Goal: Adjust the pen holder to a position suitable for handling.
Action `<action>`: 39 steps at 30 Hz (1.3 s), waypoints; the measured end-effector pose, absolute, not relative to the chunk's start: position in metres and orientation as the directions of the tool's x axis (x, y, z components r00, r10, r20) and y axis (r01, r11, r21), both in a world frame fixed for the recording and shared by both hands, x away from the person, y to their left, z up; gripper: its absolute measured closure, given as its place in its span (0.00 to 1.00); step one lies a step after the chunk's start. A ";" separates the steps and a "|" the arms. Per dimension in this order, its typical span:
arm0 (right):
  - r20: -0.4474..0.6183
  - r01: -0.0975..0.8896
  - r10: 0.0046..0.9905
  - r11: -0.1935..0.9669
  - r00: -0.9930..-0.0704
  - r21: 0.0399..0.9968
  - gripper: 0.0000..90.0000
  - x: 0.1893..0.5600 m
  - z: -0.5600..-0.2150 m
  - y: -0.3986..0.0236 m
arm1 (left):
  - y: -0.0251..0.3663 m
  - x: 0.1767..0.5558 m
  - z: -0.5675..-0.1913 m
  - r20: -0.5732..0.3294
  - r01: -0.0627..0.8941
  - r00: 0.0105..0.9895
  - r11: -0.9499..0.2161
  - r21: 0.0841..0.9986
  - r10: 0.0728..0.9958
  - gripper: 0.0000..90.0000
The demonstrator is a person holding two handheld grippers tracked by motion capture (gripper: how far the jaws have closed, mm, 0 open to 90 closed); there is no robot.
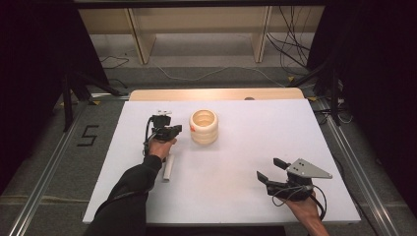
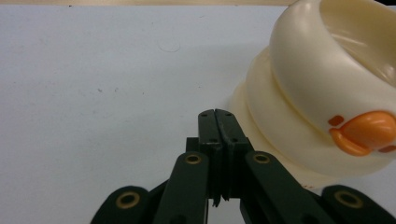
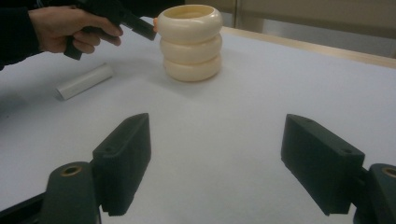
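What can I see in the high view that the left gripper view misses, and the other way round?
High view alone: the white tube lying by the left hand, the right gripper with jaws apart, and the floor around the table. Left gripper view alone: the orange beak close up, and the left gripper with jaws pressed together. Both: the cream ringed pot and the white table.

The cream ringed pot's (image 2: 327, 93) right side is cut off.
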State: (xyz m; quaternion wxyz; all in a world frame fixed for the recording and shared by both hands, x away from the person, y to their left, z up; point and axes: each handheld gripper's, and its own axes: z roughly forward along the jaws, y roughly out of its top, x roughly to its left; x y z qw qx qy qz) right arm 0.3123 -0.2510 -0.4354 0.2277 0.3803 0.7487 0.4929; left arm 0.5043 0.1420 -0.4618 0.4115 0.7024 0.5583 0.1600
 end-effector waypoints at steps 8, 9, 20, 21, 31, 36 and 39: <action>0.041 0.343 0.792 0.216 -0.609 0.914 0.28 0.312 -0.435 -0.252 | 0.132 0.513 -0.466 -0.235 0.676 0.321 -0.048 0.735 0.918 0.99; 0.043 0.344 0.792 0.215 -0.609 0.914 0.28 0.312 -0.435 -0.252 | 0.131 0.515 -0.466 -0.237 0.678 0.317 -0.045 0.734 0.918 0.99; 0.038 0.341 0.791 0.219 -0.611 0.914 0.28 0.312 -0.434 -0.252 | 0.117 0.521 -0.466 -0.250 0.692 0.324 -0.048 0.721 0.913 0.99; 0.038 0.341 0.791 0.219 -0.611 0.914 0.28 0.312 -0.435 -0.252 | 0.117 0.522 -0.466 -0.247 0.694 0.330 -0.057 0.718 0.911 0.99; 0.038 0.343 0.791 0.221 -0.611 0.913 0.28 0.312 -0.434 -0.252 | 0.098 0.522 -0.465 -0.242 0.694 0.351 -0.077 0.716 0.904 0.99; 0.036 0.343 0.790 0.225 -0.612 0.912 0.28 0.312 -0.435 -0.252 | 0.087 0.520 -0.464 -0.247 0.693 0.370 -0.089 0.715 0.896 0.99; 0.038 0.344 0.791 0.222 -0.611 0.912 0.28 0.312 -0.434 -0.252 | 0.083 0.520 -0.463 -0.249 0.693 0.372 -0.089 0.716 0.894 0.99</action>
